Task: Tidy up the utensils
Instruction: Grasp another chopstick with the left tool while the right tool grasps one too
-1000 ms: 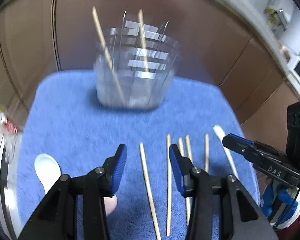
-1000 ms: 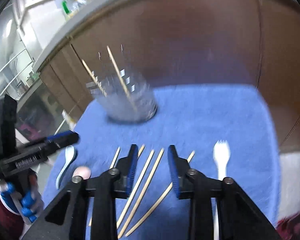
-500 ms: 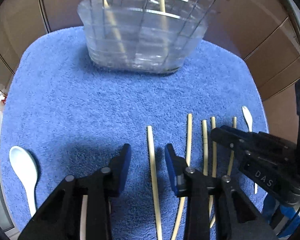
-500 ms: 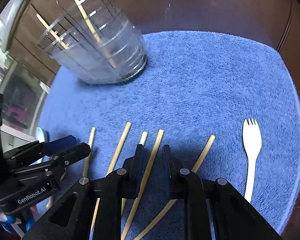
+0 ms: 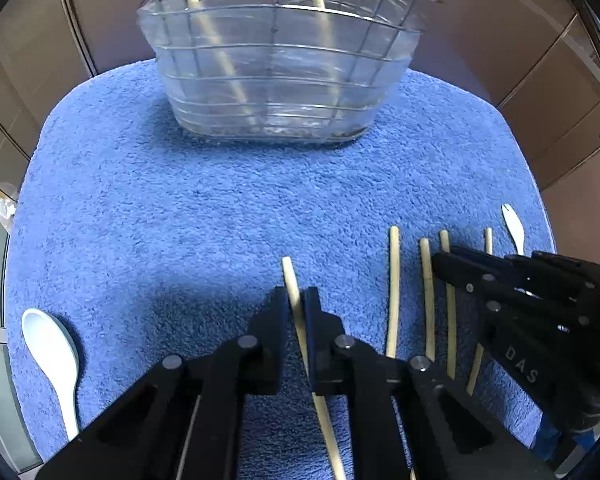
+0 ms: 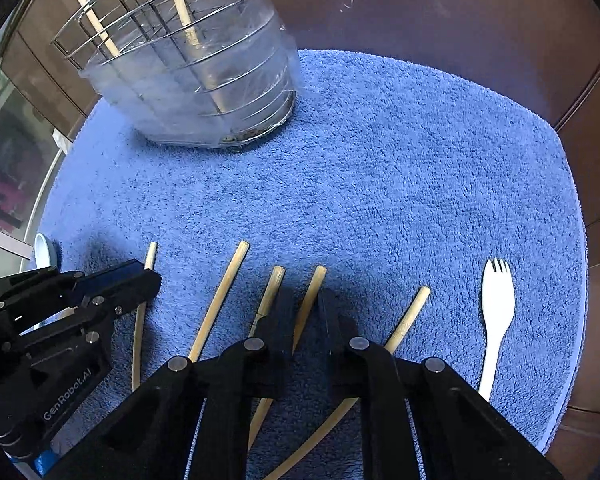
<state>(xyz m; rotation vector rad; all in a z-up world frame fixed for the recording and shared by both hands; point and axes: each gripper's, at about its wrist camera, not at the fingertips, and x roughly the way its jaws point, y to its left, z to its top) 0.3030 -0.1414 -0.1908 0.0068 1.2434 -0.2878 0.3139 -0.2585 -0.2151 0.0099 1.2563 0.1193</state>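
Several wooden chopsticks lie side by side on a blue towel (image 5: 204, 208). My left gripper (image 5: 296, 300) is shut on the leftmost chopstick (image 5: 291, 280), low on the towel. My right gripper (image 6: 306, 300) has its jaws closed around another chopstick (image 6: 314, 282) in the middle of the row. A wire utensil basket with a clear liner (image 5: 276, 76) stands at the far edge and holds two chopsticks upright; it also shows in the right wrist view (image 6: 196, 72). A white spoon (image 5: 54, 344) lies at the left, a white fork (image 6: 496, 312) at the right.
The towel (image 6: 400, 168) covers a round surface with brown cabinet fronts (image 6: 440, 12) behind it. The other loose chopsticks (image 5: 394, 288) lie between the two grippers. The right gripper's body (image 5: 540, 320) shows in the left wrist view, the left gripper's body (image 6: 52, 320) in the right wrist view.
Both grippers have come down toward the towel and closed: the left on the leftmost chopstick, the right on a middle chopstick. The basket looms closer.
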